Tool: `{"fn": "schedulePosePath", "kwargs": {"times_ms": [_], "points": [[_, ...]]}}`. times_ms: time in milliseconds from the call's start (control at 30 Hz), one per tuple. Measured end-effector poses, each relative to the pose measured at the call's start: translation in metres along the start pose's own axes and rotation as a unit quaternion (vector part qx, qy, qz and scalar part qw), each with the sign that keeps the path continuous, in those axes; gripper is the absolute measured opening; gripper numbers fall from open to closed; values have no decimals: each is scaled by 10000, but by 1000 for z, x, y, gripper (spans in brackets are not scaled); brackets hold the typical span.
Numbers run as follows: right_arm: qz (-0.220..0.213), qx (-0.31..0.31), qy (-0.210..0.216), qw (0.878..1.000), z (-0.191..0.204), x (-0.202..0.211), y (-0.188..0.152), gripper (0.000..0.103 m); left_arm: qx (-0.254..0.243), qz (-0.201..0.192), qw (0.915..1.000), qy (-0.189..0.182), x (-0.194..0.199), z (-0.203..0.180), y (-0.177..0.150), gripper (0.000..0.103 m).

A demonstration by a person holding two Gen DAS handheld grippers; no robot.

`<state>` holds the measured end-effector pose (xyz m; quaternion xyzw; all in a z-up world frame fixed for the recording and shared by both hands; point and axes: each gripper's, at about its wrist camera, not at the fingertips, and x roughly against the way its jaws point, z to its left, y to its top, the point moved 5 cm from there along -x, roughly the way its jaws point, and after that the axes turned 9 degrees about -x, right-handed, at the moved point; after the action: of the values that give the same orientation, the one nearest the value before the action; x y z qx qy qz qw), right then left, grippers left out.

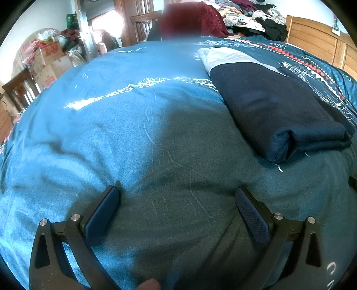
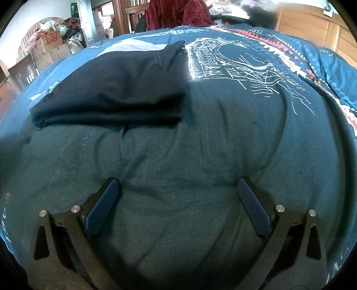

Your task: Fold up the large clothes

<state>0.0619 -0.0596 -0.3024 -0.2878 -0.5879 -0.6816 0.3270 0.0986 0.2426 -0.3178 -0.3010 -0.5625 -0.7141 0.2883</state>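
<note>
- Fingers (image 1: 104, 214) of the left gripper (image 1: 177, 200) are standing wide apart, holding nothing, their tips pressing lightly into the teal bedspread (image 1: 111, 138).
- The right gripper (image 2: 177, 194) is mirroring it, fingers (image 2: 254, 209) spread and empty over the same cover.
- The navy garment (image 1: 272, 107) is lying folded into a neat block on the bed, ahead and between the two grippers, apart from both.
- Both tools are sitting clear of it, seemingly because this fold is finished.
- More clothes (image 1: 252, 13) are waiting in a heap beyond the bed, likely the next to be taken.
</note>
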Motion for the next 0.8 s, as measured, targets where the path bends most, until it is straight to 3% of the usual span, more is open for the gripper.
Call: {"fn": "schedulePosePath", "kwargs": {"times_ms": [233, 333, 467, 800], "points": [[134, -9, -256, 9996, 5, 3, -1, 103, -6, 99, 9999, 13, 2, -2, 2, 103], [239, -119, -373, 9989, 4, 7, -4, 103, -65, 281, 9993, 240, 3, -7, 5, 103], [215, -233, -474, 9984, 4, 7, -6, 103, 8, 194, 9990, 410, 5, -9, 2, 103], [229, -231, -384, 9987, 2, 4, -5, 103, 108, 126, 9990, 423, 4, -7, 3, 103]]}}
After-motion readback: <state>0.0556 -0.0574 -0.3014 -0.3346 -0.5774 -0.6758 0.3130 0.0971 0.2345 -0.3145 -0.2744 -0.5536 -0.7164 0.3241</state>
